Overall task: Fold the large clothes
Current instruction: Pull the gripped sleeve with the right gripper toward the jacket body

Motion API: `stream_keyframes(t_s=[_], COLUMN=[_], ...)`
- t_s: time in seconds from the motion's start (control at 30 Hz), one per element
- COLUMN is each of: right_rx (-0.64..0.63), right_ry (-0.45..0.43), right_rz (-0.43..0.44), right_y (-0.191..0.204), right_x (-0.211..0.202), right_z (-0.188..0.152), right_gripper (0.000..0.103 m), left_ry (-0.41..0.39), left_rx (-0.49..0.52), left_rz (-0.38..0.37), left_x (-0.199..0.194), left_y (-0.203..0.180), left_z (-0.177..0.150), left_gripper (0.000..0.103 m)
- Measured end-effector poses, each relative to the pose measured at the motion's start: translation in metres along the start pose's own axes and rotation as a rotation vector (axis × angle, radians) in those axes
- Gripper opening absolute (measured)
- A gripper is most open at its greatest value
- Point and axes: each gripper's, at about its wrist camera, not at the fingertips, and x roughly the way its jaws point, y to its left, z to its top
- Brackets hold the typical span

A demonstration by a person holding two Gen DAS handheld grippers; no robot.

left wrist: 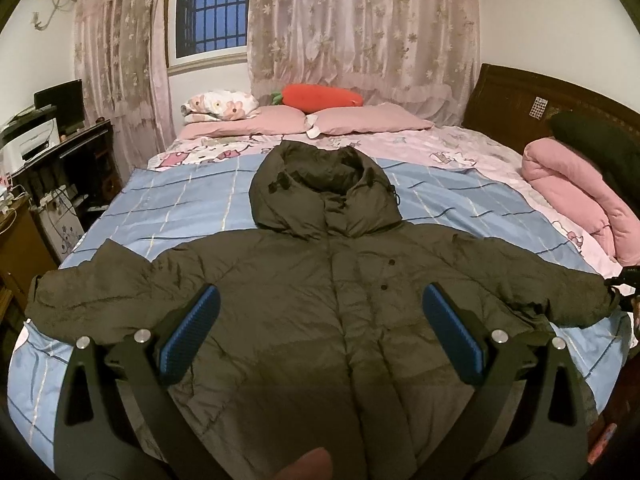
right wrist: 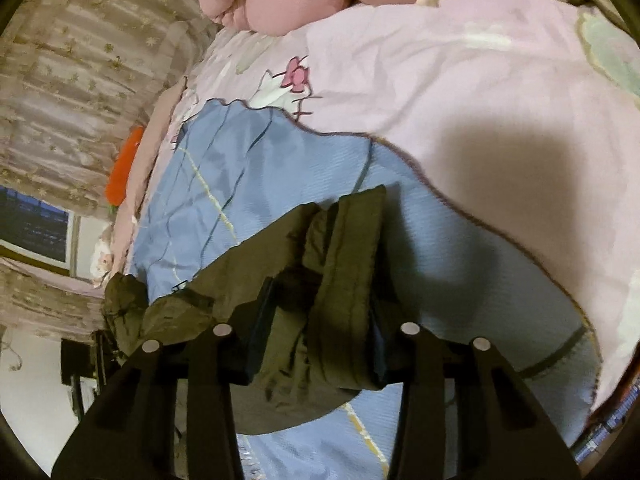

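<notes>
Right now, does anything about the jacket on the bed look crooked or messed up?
Nothing stands out. The jacket lies flat and face up on the blue sheet, sleeves spread, hood up. The right gripper pinches one cuff; the left gripper is open above it.

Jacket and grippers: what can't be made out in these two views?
- Jacket hem: left wrist view, cut off by the bottom edge and the left gripper.
- Right cuff: left wrist view, at the fisheye edge, too small to see the grip.
- Right gripper pads: right wrist view, buried in the cuff.
- Jacket body: right wrist view, mostly out of frame.
</notes>
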Motion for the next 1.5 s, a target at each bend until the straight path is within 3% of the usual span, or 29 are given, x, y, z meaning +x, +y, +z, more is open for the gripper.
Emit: stream_keyframes(t_s=[0.1, 0.37, 0.6, 1.23, 1.37, 1.5], right_rx=[-0.023, -0.095, -0.235, -0.439, -0.431, -0.281], right_ry=[0.004, -0.003, -0.096, -0.261, -0.304, -0.314], right_rz=[-0.013, -0.074, -0.192, -0.231, -0.209, -0.229], right_y=[0.006, 0.031, 0.073, 0.194, 0.212, 0.173], right_x=[0.004, 0.009, -0.007, -0.069, -0.083, -0.073], right_z=[-0.001, -0.006, -0.017, -0.032, -0.031, -0.012], right_gripper=[0.024, 0.005, 0.004, 0.004, 0.004, 0.004], left_ry=[0.0, -0.003, -0.019, -0.075, -0.078, -0.061], left_rx=[-0.001, -0.002, -0.018, -0.083, -0.092, -0.092], left_rz=[-0.002, 0.001, -0.008, -0.018, -0.018, -0.017], left_x=[0.0, -0.001, -0.003, -0.04, -0.046, -0.045], left_y=[0.0, -0.001, 0.006, 0.038, 0.045, 0.049], left_z=[0.0, 0.002, 0.001, 0.014, 0.015, 0.012], left_gripper=[0.101, 0.101, 0.101, 0.101, 0.101, 0.101])
